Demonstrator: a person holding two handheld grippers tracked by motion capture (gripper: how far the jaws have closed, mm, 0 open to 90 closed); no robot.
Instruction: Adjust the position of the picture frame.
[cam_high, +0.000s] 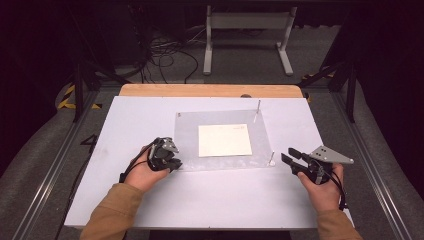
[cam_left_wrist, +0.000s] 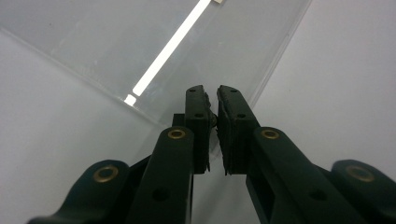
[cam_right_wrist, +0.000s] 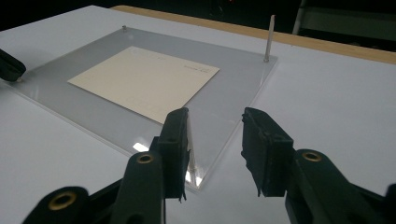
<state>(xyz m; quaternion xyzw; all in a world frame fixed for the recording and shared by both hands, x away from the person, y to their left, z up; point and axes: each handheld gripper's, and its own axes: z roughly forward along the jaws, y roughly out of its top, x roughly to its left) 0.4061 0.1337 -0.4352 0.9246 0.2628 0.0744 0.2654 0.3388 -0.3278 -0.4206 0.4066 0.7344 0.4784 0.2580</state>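
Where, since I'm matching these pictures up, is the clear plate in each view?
High view: clear plate at the centre.
Left gripper view: clear plate upper left, one corner reaching the jaws.
Right gripper view: clear plate across the middle, near corner between the jaws.
Shared landmark: the white tabletop around it.

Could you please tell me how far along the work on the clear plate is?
Done: the cream sheet lies centred on the clear plate, and thin pins stand at its far right and near right corners. In hand: the left gripper is shut at the near left corner; the right gripper is open beside the near right pin. Left: probably finishing those near corners.
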